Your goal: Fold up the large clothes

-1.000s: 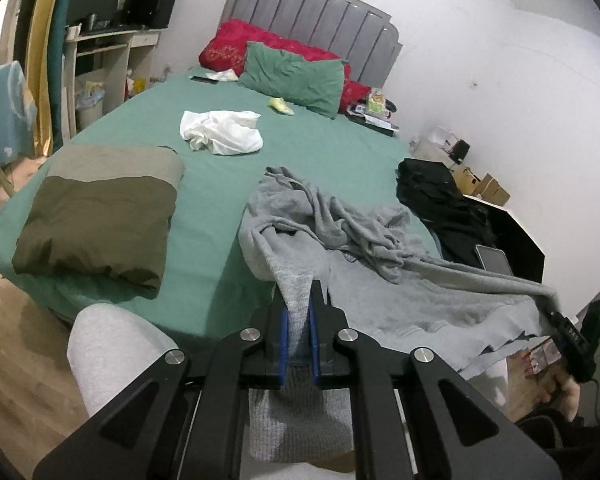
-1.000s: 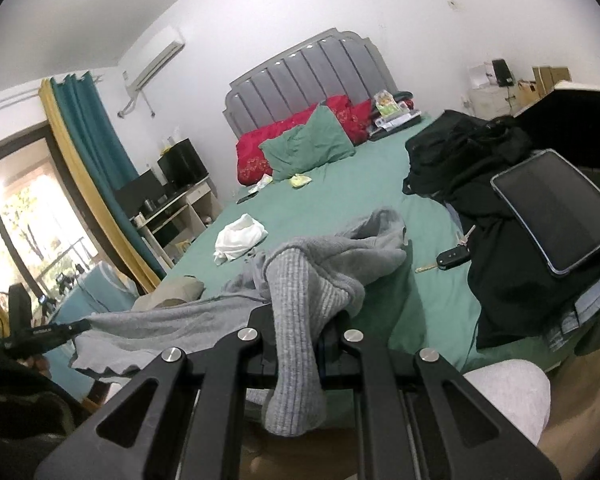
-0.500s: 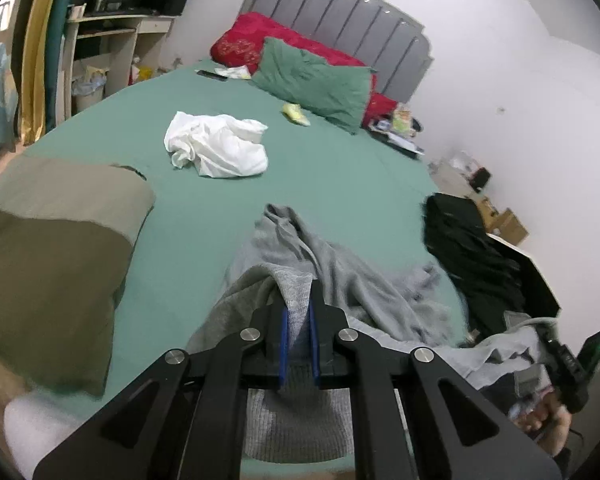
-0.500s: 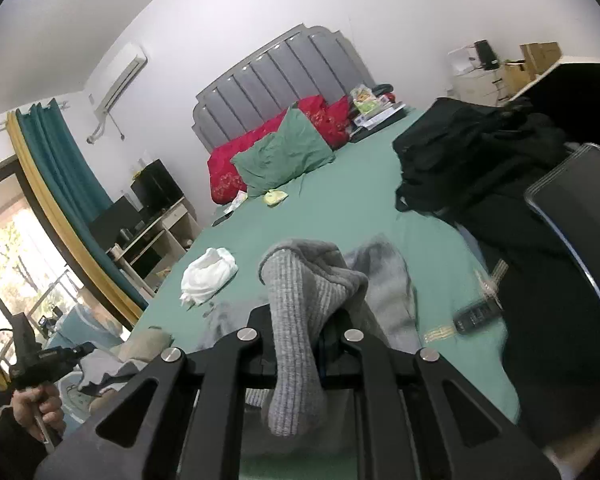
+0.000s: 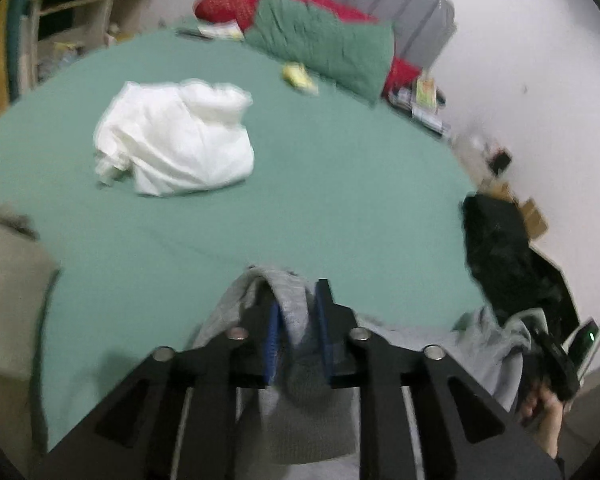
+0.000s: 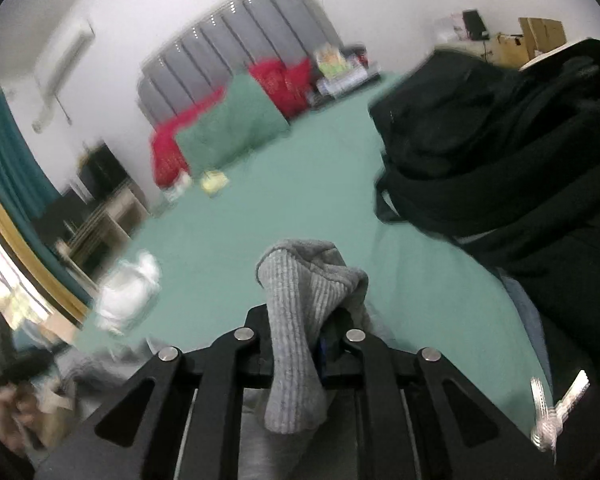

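A grey sweater (image 5: 296, 312) hangs between both grippers over the near part of the green bed (image 5: 340, 200). My left gripper (image 5: 296, 320) is shut on a bunched grey edge of it, with ribbed hem hanging below the fingers. My right gripper (image 6: 300, 316) is shut on the sweater's ribbed cuff (image 6: 296, 292), which drapes over the fingers. The rest of the sweater trails off low at the right of the left wrist view (image 5: 496, 344). Both views are blurred.
A crumpled white garment (image 5: 172, 140) lies mid-bed. A folded olive-beige garment (image 5: 8, 292) sits at the left edge. A black clothes pile (image 6: 500, 148) fills the right side, with keys (image 6: 556, 412) near it. Green and red pillows (image 5: 324, 48) lean on the grey headboard.
Both grippers have moved forward over the bed toward the headboard, carrying the grey sweater with them. The white garment and the black pile now look nearer. Both grips hold.
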A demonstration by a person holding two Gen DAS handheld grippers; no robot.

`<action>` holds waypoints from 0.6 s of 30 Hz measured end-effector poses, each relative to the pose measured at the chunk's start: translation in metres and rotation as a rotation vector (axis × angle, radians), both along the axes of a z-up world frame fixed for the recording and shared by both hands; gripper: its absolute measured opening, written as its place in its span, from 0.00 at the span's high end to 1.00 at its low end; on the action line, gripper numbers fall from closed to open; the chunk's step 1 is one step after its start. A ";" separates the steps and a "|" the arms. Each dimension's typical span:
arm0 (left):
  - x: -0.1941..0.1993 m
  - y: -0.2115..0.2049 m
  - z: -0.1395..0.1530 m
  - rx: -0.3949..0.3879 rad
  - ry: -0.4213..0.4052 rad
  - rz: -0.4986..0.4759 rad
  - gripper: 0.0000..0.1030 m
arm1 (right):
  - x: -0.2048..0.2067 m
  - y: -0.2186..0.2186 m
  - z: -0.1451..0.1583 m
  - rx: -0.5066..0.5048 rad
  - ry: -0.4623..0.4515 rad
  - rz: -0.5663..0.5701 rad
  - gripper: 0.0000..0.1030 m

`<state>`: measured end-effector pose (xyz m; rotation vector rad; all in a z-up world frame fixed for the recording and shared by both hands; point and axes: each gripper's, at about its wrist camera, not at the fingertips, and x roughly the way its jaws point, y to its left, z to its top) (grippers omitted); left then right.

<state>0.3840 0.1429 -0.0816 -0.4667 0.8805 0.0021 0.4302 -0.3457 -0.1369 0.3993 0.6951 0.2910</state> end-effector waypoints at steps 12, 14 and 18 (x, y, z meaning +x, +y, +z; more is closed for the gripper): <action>-0.050 0.015 0.004 0.047 -0.072 -0.050 0.29 | -0.019 0.007 0.016 -0.159 -0.091 0.095 0.01; -0.043 -0.008 -0.005 0.139 -0.009 -0.132 0.29 | -0.029 0.001 0.026 -0.206 -0.125 0.089 0.01; -0.022 -0.026 -0.027 0.306 0.044 -0.119 0.29 | -0.022 -0.002 0.006 -0.210 -0.004 0.105 0.01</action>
